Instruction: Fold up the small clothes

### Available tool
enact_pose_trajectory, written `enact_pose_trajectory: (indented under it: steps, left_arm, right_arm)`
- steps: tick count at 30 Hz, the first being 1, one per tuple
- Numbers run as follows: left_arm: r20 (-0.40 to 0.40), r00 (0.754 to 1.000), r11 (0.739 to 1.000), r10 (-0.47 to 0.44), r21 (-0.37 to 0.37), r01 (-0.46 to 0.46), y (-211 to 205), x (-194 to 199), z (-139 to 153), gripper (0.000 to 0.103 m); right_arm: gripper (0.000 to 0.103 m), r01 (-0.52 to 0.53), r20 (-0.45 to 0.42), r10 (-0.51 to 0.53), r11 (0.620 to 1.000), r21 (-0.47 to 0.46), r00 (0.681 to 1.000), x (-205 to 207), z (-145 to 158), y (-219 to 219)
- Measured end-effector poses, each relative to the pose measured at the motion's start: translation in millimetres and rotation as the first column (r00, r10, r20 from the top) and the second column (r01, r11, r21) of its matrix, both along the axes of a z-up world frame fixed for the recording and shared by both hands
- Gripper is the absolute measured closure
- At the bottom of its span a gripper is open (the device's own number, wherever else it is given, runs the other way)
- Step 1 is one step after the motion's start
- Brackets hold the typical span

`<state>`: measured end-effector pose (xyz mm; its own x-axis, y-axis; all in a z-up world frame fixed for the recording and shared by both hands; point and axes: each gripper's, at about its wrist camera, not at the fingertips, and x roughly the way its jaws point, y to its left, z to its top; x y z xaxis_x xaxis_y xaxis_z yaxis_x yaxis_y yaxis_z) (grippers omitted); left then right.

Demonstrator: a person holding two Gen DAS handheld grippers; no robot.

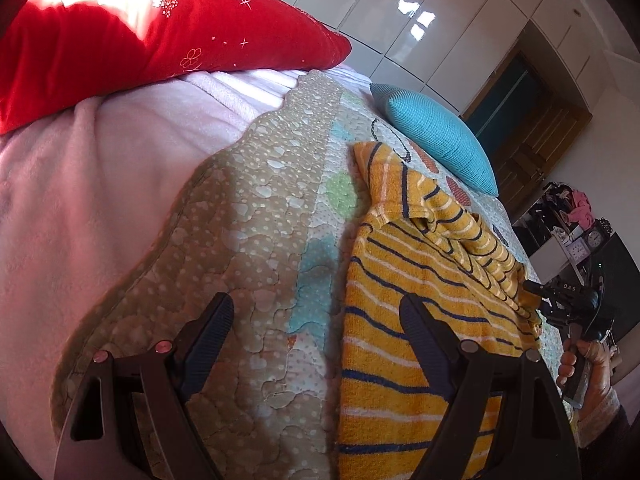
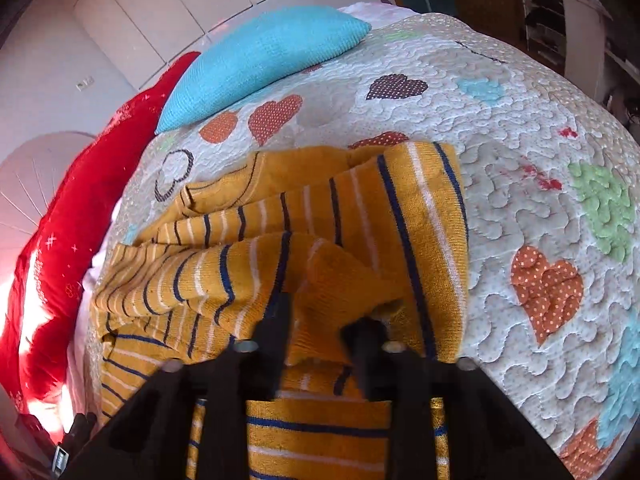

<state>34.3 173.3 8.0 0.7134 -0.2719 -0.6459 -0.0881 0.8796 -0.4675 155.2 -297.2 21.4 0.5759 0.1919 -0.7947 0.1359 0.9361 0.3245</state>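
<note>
Left wrist view: left hand-held gripper point(image 1: 316, 312) was released, jaws spread wide at the bottom of the frame, nothing between them. Left finger point(image 1: 208, 340) sat over the tan quilt border, right finger point(image 1: 424, 340) over the striped sweater point(image 1: 400, 280). Sweater, mustard with navy and white stripes, lay on the quilted bedspread point(image 1: 272, 208) in the lower right of the frame, one part folded over toward the right edge. Right hand-held gripper point(image 1: 532, 296) was at the far right, tips at the sweater's raised edge, a hand point(image 1: 576, 364) on its grip. Red pillow point(image 1: 120, 32) upper left, teal cushion point(image 1: 436, 136) upper centre-right, pink blanket point(image 1: 100, 180) at left.

Right wrist view: right hand-held gripper point(image 2: 324, 316) was clenched on a bunched fold of the striped sweater point(image 2: 280, 240), fabric pinched between the pads at bottom centre. Sweater spread across centre and lower left on the heart-patterned bedspread point(image 2: 500, 160). Teal cushion point(image 2: 260, 60) upper centre, red pillow point(image 2: 60, 240) at left.
</note>
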Motion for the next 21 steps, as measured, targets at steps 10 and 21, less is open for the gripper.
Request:
enact_pose_trajectory:
  steps: [10, 21]
  left_arm:
    - [-0.005, 1.0, 1.0, 0.001, -0.003, -0.001, -1, 2, -2, 0.019]
    - [-0.012, 1.0, 1.0, -0.001, 0.0, 0.001, -1, 3, -2, 0.019]
  right_arm:
    - [0.094, 0.032, 0.275, 0.02, 0.983, -0.183, 0.961, -21, 135, -5]
    - [0.039, 0.068, 0.118, -0.049, 0.984, -0.167, 0.992, -23, 64, -19]
